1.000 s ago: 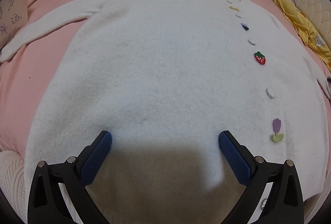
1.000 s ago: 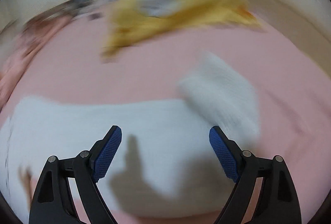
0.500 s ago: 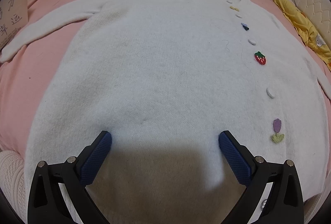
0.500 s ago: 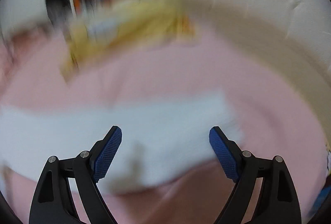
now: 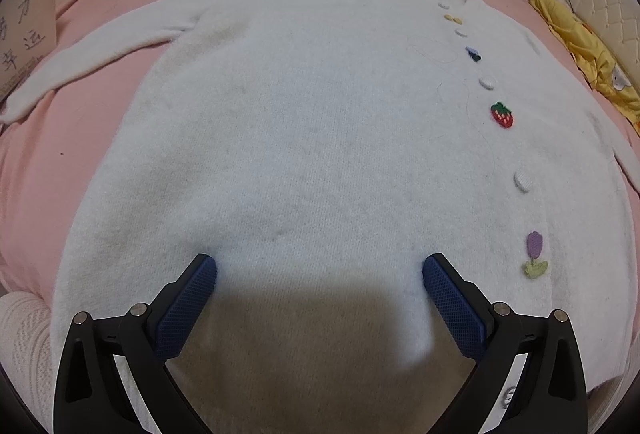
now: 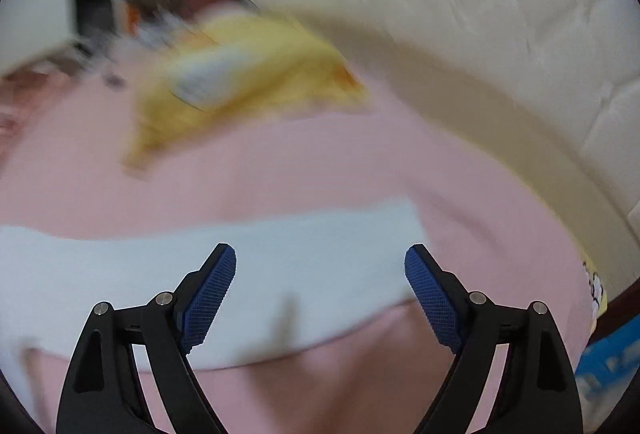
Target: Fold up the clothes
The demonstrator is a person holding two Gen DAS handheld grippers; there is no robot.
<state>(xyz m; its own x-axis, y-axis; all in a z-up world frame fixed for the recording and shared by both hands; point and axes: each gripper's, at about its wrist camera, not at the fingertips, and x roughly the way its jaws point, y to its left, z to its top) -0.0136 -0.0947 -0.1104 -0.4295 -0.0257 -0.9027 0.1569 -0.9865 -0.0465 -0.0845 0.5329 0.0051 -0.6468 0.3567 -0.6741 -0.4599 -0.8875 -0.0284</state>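
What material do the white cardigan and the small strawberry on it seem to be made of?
The white cardigan looks like soft knitted wool or acrylic: matte, with a fuzzy nap and faint rib lines. The strawberry looks crocheted from yarn, with a bumpy red surface and a green top. The exact fibre cannot be told.

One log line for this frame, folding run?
stage: pre-fold | white cardigan flat on pink bed | left gripper open over hem | right gripper open, empty

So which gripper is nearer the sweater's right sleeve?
Right. The right gripper hangs open over that sleeve; the left gripper sits over the sweater's hem.
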